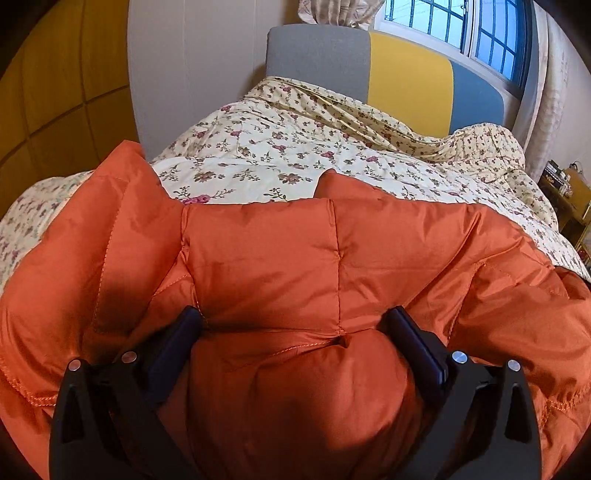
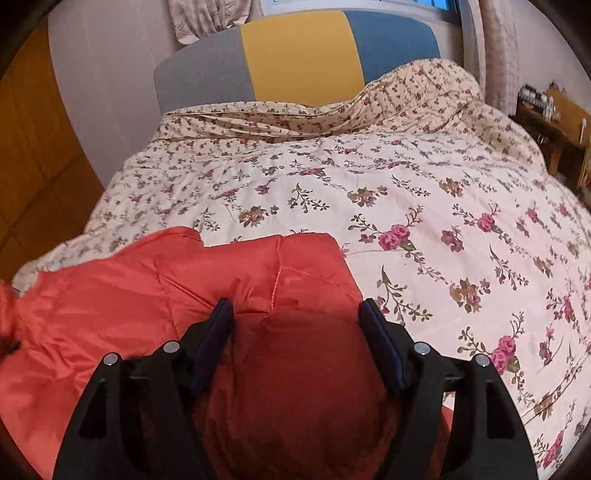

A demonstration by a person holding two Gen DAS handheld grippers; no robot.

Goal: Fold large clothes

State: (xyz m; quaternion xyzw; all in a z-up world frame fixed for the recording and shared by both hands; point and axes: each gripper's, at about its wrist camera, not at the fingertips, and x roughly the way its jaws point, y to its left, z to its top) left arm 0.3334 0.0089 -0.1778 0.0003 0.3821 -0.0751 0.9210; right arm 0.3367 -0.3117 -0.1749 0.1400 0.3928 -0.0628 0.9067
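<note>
Left wrist view shows the left gripper (image 1: pixel 295 325) spread wide over a puffy, quilted orange down jacket (image 1: pixel 295 258), its glossy fabric bulging between the dark pads without being pinched. Right wrist view shows the right gripper (image 2: pixel 297 321) partly open over the jacket's rounded edge, gripping nothing. The jacket lies on a cream floral quilt (image 2: pixel 424 206) before a grey, yellow and blue padded headboard (image 2: pixel 299 55).

Bed with cream floral quilt (image 2: pixel 332 177), rumpled near head. Upholstered headboard (image 2: pixel 299 55) in grey, yellow, blue panels. Pale wall (image 1: pixel 195 66) behind; wooden panelled wardrobe (image 1: pixel 55 74) at left. Barred window (image 1: pixel 461 22) upper right, daylight blue. Patterned curtain (image 2: pixel 207 18). Cluttered wooden shelf (image 2: pixel 554 114) at right.
</note>
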